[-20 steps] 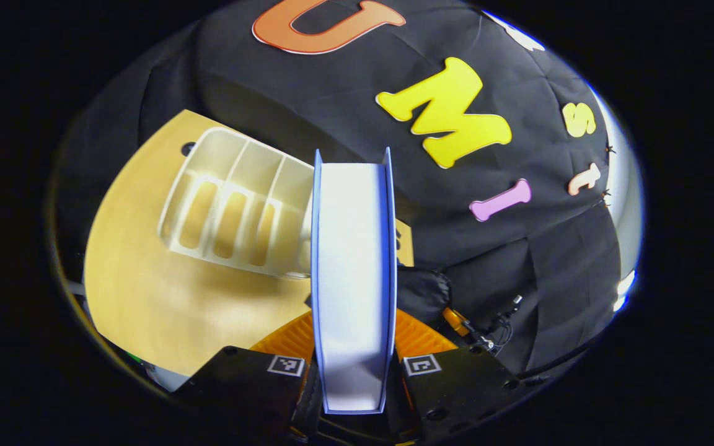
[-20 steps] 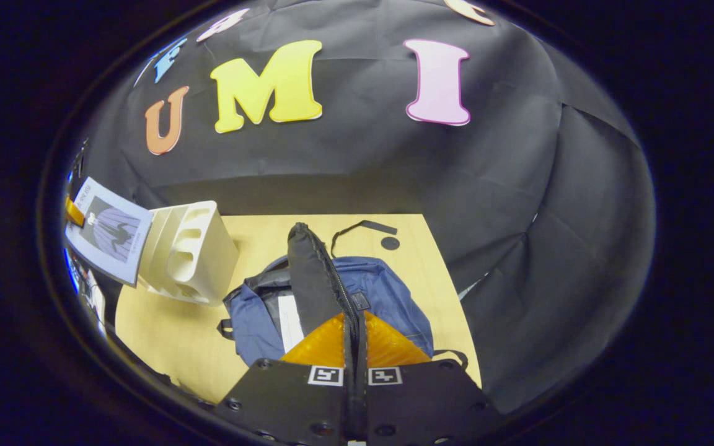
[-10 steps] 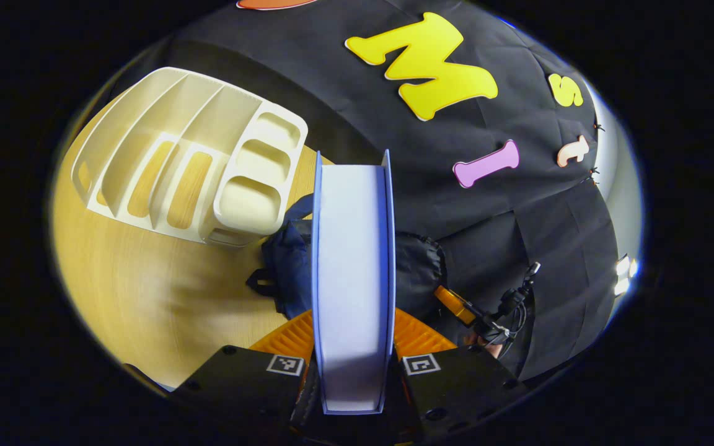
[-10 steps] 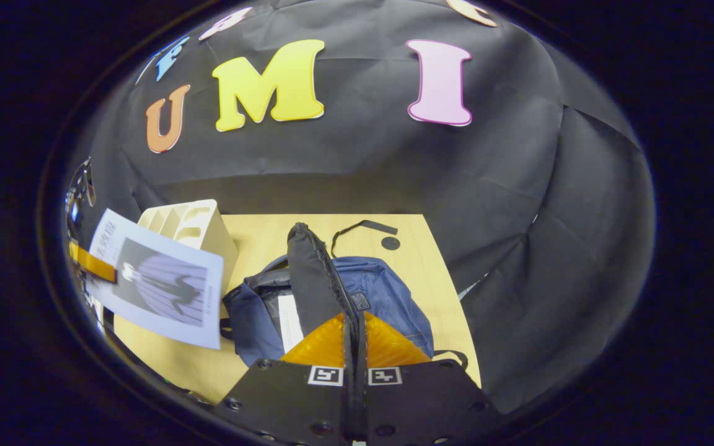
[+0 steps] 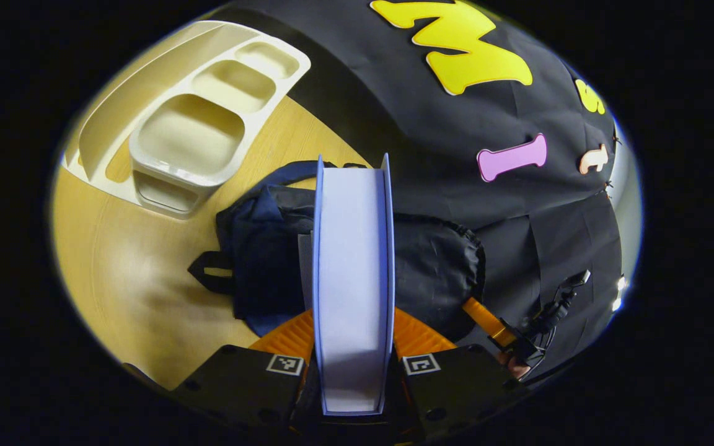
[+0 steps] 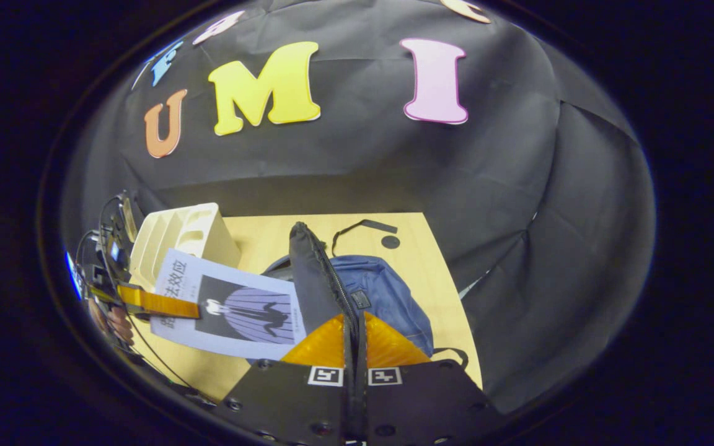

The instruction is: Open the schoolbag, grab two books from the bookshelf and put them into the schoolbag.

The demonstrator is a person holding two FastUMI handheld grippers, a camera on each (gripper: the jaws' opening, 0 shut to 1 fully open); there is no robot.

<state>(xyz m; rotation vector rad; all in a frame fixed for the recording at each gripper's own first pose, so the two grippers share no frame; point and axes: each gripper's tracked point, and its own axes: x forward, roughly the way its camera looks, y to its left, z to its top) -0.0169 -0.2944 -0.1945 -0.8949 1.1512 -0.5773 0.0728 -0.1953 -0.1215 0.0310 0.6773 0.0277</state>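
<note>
Left gripper: clamped on a thick book with a pale blue cover and white page block, both fingers pressing its covers; page edge faces the camera. In the right gripper view the same book hangs flat, cover up, above the near-left part of the dark navy fabric schoolbag, carried by the left gripper.

Right gripper: fingers closed tight on the black zip-edged flap of the schoolbag, lifted upright to hold the mouth open.

Schoolbag: lying on the light wooden tabletop, beside the cream plastic slotted bookshelf. From the left gripper view, bag directly beneath and beyond the held book; bookshelf up and to the left, every visible slot bare.

Progress, judged: opening complete. Contents of the bag hidden by book and flap; presence of a first book inside cannot be confirmed. Bare shelf slots suggest this as the second book, though not certain.

Remaining: lowering the held book through the opening and release. Risk: book corner catching the rim or the raised flap sagging.
</note>
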